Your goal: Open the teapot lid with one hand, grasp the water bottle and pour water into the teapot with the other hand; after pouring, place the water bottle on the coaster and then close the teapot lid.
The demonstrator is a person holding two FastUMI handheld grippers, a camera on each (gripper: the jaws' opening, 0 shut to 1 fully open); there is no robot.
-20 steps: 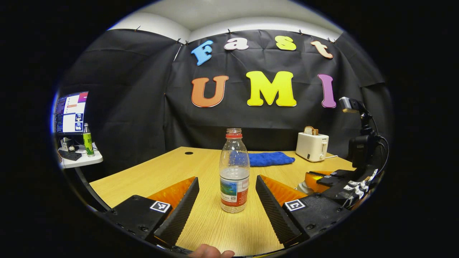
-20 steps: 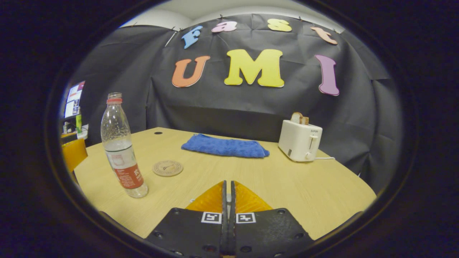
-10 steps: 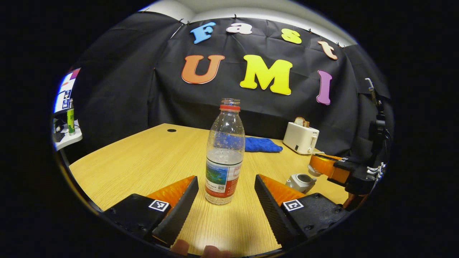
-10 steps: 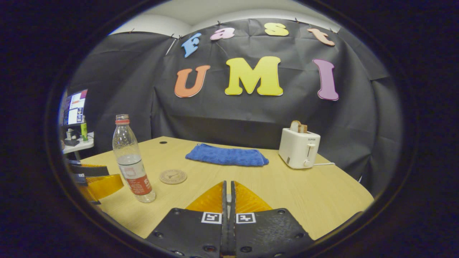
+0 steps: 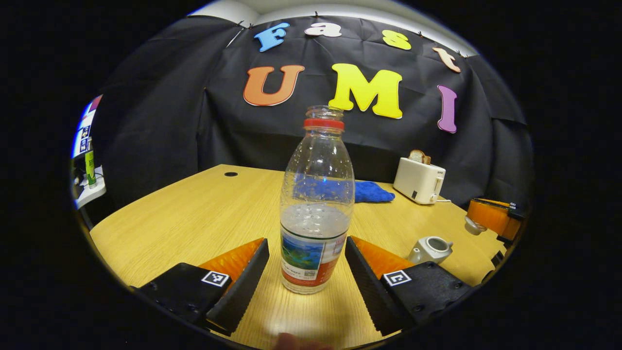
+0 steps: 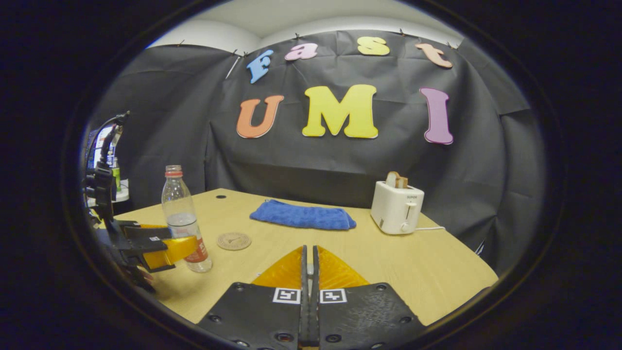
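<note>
A clear water bottle with a red neck ring and no cap stands upright on the wooden table, part full. My left gripper is open, one finger on each side of the bottle's label, small gaps showing. In the right gripper view the same bottle has the left gripper at its base, and a round coaster lies just to its right. The grey teapot sits open at the right. My right gripper is shut; in the left gripper view it hangs above the teapot with the lid in it.
A folded blue towel lies at the back of the table, and a white toaster with bread stands at the back right. Off the table's left edge a side shelf holds a green bottle and a monitor.
My left gripper has moved forward, so the bottle now stands between its fingers. The right gripper has drawn back and away from the teapot, still shut.
</note>
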